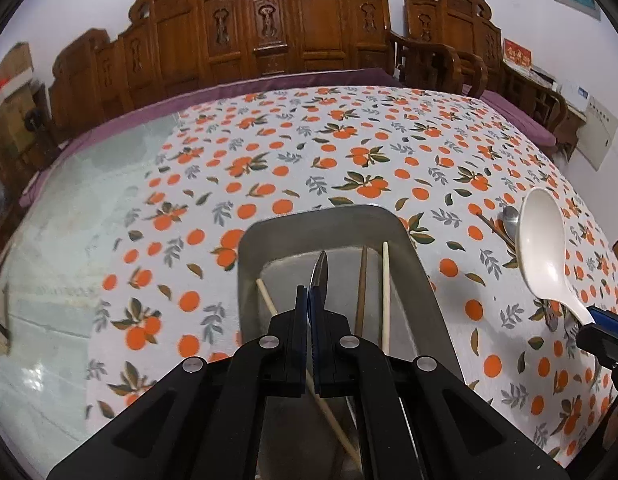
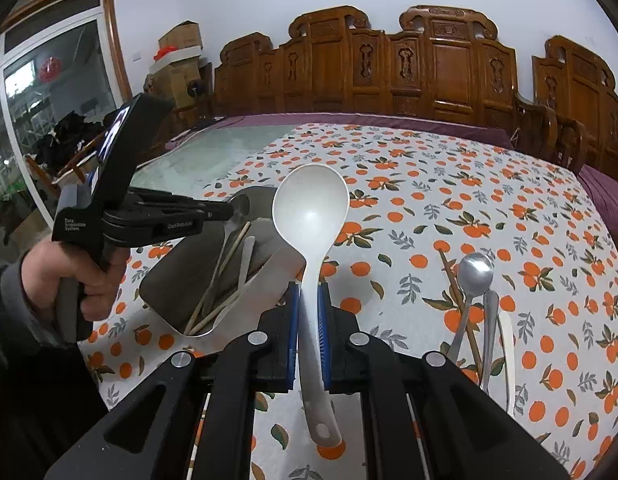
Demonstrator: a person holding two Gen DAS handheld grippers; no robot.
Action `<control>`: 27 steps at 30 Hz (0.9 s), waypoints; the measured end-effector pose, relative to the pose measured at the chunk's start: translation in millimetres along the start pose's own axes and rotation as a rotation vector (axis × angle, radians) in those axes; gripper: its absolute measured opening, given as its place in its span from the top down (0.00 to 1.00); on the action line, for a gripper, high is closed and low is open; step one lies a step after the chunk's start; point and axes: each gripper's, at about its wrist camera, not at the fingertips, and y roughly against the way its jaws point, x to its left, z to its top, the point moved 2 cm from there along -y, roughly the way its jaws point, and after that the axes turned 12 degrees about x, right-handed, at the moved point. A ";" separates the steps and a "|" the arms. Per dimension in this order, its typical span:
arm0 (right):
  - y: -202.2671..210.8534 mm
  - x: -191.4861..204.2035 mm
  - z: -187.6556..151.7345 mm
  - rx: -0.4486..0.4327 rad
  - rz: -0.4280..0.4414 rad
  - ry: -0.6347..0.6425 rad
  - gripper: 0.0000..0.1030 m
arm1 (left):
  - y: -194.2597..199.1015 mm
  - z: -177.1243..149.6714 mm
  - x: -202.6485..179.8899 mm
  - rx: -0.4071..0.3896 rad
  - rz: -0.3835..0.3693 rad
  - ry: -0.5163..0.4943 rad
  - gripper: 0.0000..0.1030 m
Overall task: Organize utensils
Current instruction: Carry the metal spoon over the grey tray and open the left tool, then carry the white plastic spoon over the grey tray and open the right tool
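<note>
My left gripper (image 1: 309, 295) is shut on a metal spoon (image 1: 320, 274), which I see edge-on over the steel tray (image 1: 329, 220). In the tray lie a brown chopstick (image 1: 361, 292) and pale chopsticks (image 1: 385, 292). The right wrist view shows the left gripper (image 2: 229, 211), held by a hand, with the spoon (image 2: 242, 203) above the tray (image 2: 177, 272). My right gripper (image 2: 309, 312) is shut on the handle of a white ladle (image 2: 311, 208), held up above the table to the right of the tray. The ladle (image 1: 545, 240) also shows in the left wrist view.
On the orange-print tablecloth (image 2: 429, 200), right of the ladle, lie a metal spoon (image 2: 475, 268), brown chopsticks (image 2: 455, 284) and other utensil handles (image 2: 491, 320). Carved wooden chairs (image 2: 429, 68) stand along the far side. A bare glass tabletop (image 1: 69, 240) lies left of the cloth.
</note>
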 end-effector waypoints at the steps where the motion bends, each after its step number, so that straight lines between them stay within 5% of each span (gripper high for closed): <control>1: -1.0 -0.7 -0.1 0.003 -0.001 -0.001 0.90 | -1.7 -1.2 0.5 0.001 -0.005 0.005 0.99; 7: -9.2 -0.4 -0.8 0.022 0.001 -0.008 0.90 | 0.7 -6.8 4.4 -0.023 -0.037 0.011 0.93; 17: -19.6 22.7 17.7 0.021 0.037 -0.024 0.90 | 28.0 -8.9 26.9 -0.088 -0.034 0.049 0.51; 20: -26.1 33.7 25.6 0.028 0.054 -0.026 0.90 | 35.2 -8.6 37.2 -0.112 -0.016 0.063 0.48; 23: -35.6 41.5 34.3 0.035 0.072 -0.041 0.90 | 41.3 -6.5 49.9 -0.132 -0.010 0.089 0.19; 27: -52.1 53.4 44.8 0.051 0.088 -0.058 0.90 | 52.0 -2.5 67.9 -0.162 -0.019 0.130 0.13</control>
